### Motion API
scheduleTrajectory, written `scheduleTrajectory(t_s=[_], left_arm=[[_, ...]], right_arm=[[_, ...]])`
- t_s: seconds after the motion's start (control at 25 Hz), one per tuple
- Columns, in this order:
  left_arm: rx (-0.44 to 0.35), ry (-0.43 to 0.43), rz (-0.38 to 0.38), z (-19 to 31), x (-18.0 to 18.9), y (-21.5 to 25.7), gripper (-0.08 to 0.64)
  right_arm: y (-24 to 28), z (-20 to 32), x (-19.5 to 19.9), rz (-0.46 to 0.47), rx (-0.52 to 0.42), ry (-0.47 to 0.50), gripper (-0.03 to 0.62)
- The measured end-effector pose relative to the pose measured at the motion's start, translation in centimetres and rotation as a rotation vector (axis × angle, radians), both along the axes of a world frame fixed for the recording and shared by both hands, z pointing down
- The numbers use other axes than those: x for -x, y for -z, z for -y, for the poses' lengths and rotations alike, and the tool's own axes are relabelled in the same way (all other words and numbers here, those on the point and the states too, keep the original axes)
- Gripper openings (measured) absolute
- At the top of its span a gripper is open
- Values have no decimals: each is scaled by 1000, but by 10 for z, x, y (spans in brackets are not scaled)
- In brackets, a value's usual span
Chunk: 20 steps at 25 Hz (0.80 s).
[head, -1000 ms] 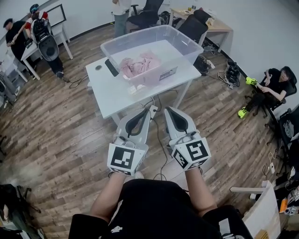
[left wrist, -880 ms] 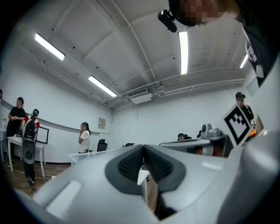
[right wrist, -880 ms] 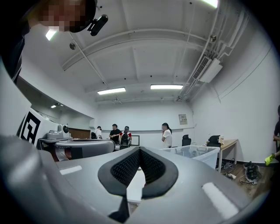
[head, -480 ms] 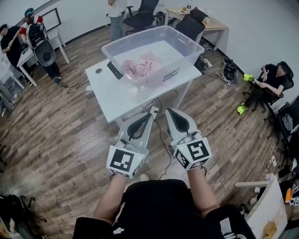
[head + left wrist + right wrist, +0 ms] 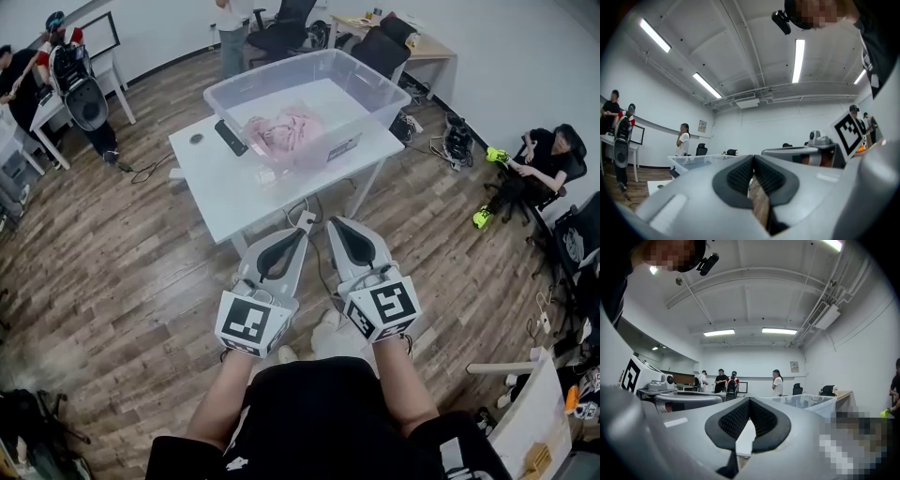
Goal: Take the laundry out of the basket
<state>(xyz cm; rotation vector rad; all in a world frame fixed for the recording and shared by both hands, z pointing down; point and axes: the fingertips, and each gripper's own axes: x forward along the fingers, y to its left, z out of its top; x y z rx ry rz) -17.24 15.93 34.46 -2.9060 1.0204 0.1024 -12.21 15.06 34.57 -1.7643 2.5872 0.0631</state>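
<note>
A clear plastic basket [image 5: 366,89] stands on the far right part of a white table [image 5: 225,183]. Pink laundry [image 5: 286,129] lies bunched inside it. Both grippers hover side by side over the floor, short of the table's near edge and pointing level at it. My left gripper [image 5: 307,223] is shut with nothing between its jaws; its tips meet in the left gripper view [image 5: 752,159]. My right gripper [image 5: 330,223] is shut and empty too, tips touching in the right gripper view [image 5: 749,401]. The basket [image 5: 806,401] shows ahead of it on the right.
A black remote-like object [image 5: 229,137] and a small dark disc [image 5: 196,139] lie on the table left of the basket. Cables trail on the wood floor under the table. Several people and office chairs stand around the room's edges; one person [image 5: 530,173] sits at the right.
Both grippers have drifted a little nearer the table, still shut. The view shifted slightly, so the table and basket sit a bit higher in the frame.
</note>
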Motion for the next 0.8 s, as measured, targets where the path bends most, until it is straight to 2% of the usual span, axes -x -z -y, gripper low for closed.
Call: scheduleTrajectory(t_s=[0.48, 0.64, 0.8], left_arm=[[-10, 43, 28, 31, -11, 2, 9], [-3, 58, -4, 48, -15, 6, 9], [3, 61, -1, 68, -27, 4, 9]], right_arm=[[4, 29, -20, 35, -18, 15, -5], [3, 42, -29, 37, -20, 16, -5], [5, 62, -43, 35, -25, 11, -5]])
